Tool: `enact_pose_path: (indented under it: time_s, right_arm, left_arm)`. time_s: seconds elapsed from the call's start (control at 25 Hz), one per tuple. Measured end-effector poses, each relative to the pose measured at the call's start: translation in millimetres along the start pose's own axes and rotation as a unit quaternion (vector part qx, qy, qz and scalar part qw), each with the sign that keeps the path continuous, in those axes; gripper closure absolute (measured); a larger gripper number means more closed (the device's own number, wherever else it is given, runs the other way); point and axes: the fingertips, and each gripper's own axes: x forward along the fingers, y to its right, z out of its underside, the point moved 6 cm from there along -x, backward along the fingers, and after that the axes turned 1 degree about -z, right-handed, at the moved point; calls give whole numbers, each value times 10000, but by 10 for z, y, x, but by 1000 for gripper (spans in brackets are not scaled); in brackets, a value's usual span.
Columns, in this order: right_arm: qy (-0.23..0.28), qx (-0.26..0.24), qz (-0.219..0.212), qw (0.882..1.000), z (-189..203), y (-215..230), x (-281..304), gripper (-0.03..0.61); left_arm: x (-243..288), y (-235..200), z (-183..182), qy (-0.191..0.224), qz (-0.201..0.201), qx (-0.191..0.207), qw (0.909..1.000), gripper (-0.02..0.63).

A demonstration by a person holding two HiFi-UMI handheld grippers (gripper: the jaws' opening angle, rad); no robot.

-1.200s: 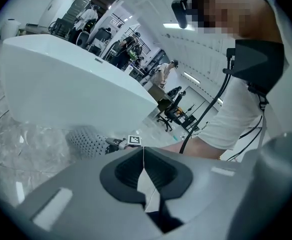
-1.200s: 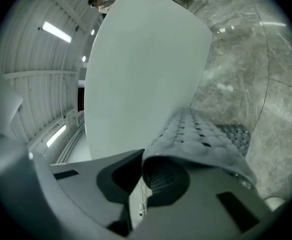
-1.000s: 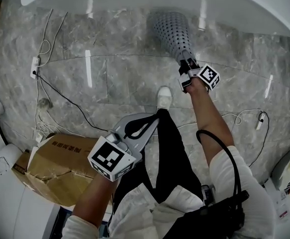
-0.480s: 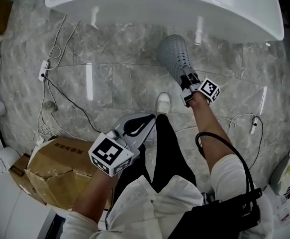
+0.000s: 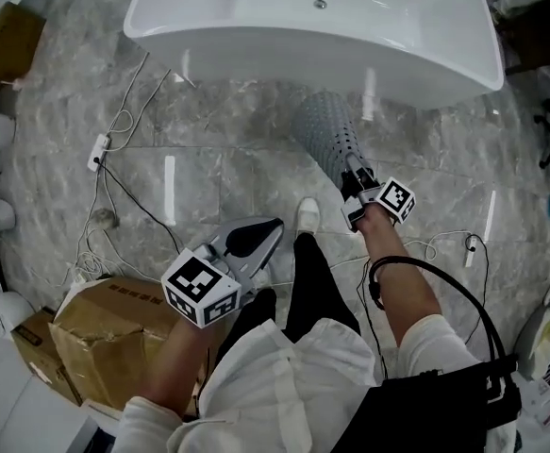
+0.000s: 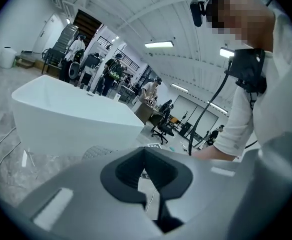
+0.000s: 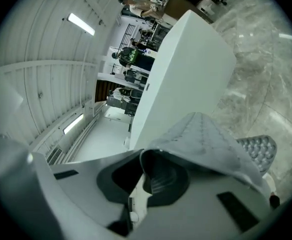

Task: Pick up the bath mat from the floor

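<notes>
Holding its jaws together on nothing, the left gripper (image 5: 267, 230) sits nearest, while farther out the right gripper (image 5: 351, 172) pinches the near edge of the grey bath mat (image 5: 323, 130), which droops beyond its tips toward the floor (image 5: 208, 149), short of the white tub (image 5: 256, 41).

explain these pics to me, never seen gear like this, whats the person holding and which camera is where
There is no robot: a person holds a two-jaw gripper in each hand. The head view looks down from a camera on their head at a marble floor with a white bathtub, a cardboard box and loose cables. The other two views come from cameras riding on the grippers. The right gripper is clamped on a grey dotted bath mat, which hangs from it. The left gripper is shut and empty.
</notes>
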Motion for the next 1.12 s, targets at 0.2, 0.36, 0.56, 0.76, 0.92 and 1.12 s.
enact_pose_path:
  time_s: [0.2,0.36,0.56,0.76,0.92,1.12]
  right_arm:
    - [84,-57,-33,9999,82,-610,-413,566]
    - [136,-120,-227,9996,110,-1046,-734,566]
    - [178,-257,-134,9994,317,-1485,-1201,566]
    - [172,-360,-233,9989,497,-1812,-1580,566]
    - [204,-363,-323,9986,686,-2034,-1849,565]
    - [205,-418,-418,9980,929,-2277,-2192,565]
  left_arm:
    - [-388,334,-116,12,95,208,9997,607]
    - [-627,526,-221,43,103,436,9990,607]
    - [-958,747,-205,75,151,664,9977,607]
    - [-1174,912,-144,132,235,736,9969,607]
    - [-1364,1019,-101,239,207,832,9960,607]
    - [-1595,1173,64,254,235,851,9958,607]
